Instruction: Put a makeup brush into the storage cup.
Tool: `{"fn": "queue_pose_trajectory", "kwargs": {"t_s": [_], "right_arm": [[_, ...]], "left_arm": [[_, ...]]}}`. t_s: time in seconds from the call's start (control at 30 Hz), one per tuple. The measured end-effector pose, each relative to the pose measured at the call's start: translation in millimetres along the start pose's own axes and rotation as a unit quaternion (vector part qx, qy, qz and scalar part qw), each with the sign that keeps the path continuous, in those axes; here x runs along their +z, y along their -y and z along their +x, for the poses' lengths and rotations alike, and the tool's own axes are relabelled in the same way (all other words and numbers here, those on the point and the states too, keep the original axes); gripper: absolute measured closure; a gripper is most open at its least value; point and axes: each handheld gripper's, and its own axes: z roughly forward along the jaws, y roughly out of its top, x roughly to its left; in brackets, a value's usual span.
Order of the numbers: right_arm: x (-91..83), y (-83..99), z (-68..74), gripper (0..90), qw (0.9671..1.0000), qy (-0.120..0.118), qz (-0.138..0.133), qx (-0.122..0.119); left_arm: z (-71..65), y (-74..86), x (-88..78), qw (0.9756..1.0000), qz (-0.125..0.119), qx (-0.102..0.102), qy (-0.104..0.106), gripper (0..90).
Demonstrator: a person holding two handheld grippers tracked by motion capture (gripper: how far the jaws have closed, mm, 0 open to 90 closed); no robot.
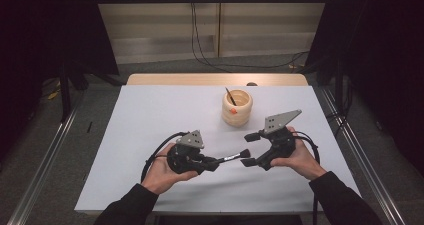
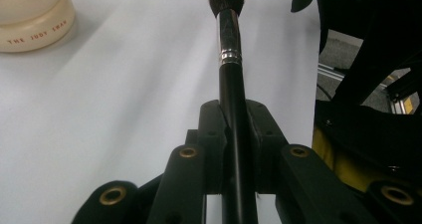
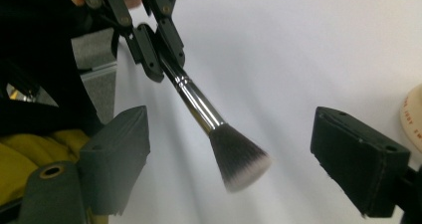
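Makeup brush [image 1: 233, 157] held level above the white table [image 1: 150, 120], its black handle clamped in the left gripper [image 1: 212, 163] whose jaws are closed tight around it, as the left gripper view makes plain. From the person's left hand [image 1: 162, 172] the brush points across toward the other tool, silver ferrule and dark bristle head leading. Farther along, the right gripper [image 1: 248, 149] waits with its jaws spread wide and holding nothing; in the right gripper view the bristle tip [image 3: 241, 167] sits between the two black pads without touching either. Beyond both tools, toward the far side of the table, stands a cream-coloured ribbed holder [image 1: 237, 107] with a thin dark stick and an orange-tipped item already inside it. The moment looks like a hand-over in progress, the brush offered from one tool to the other. The next move would seem to call for the right jaws to advance past the soft head and close on the ferrule or handle, before the left lets go. A grip on the bristles alone would likely slip or splay them.
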Motion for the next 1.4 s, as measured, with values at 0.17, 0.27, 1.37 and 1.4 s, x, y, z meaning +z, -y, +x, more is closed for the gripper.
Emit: {"fn": "queue_pose_trajectory", "kwargs": {"t_s": [0.17, 0.27, 1.37, 1.4], "right_arm": [[-7.0, -0.8, 1.9, 17.2, 0.9993, 0.003, -0.036, 0.000], [-11.6, -1.4, 2.3, 19.1, 0.9979, 0.005, -0.064, -0.001], [-12.2, 1.2, -1.2, 36.9, 0.9939, -0.022, -0.108, 0.004], [-12.1, 0.7, -0.7, 37.4, 0.9937, -0.025, -0.110, 0.003]], "left_arm": [[-3.9, -0.9, -6.0, 0.9998, -0.021, 0.003, -0.005, 79.3], [-4.4, -0.9, -9.2, 0.9992, -0.039, 0.004, -0.007, 79.3], [-8.0, -7.5, -20.8, 0.9915, -0.127, 0.025, -0.016, 79.2], [-8.6, -7.7, -21.0, 0.9915, -0.126, 0.027, -0.019, 79.3]]}}
